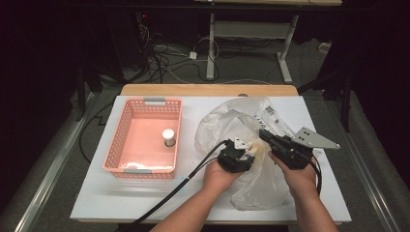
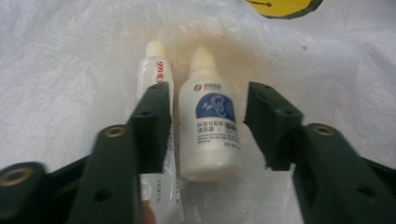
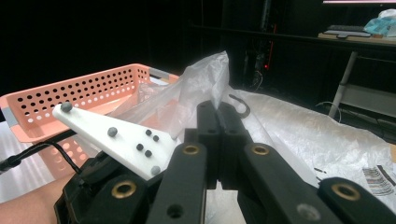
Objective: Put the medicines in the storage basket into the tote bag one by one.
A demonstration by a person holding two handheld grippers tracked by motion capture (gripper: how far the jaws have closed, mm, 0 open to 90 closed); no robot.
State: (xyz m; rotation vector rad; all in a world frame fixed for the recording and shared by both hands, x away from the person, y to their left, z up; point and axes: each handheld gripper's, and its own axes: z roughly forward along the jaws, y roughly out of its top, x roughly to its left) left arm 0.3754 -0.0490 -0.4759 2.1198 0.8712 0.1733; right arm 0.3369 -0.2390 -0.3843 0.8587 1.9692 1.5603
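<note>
Landmark: plastic bag (image 1: 251, 145), right of the pink basket (image 1: 145, 137), near the table's front edge.
Dropper bottle (image 2: 210, 128): lying inside the bag, tube (image 2: 156, 84) just beside it.
Left gripper (image 2: 208, 126): jaws apart, straddling the bottle, not touching.
Right gripper (image 3: 219, 109): jaws together, pinching the bag's rim.

the high view looked down and forward over the table (image 1: 145, 203). both gripper views sat low and close, sharing with it the plastic bag (image 1: 227, 125) (image 2: 70, 70) (image 3: 205, 79) at centre frame.
</note>
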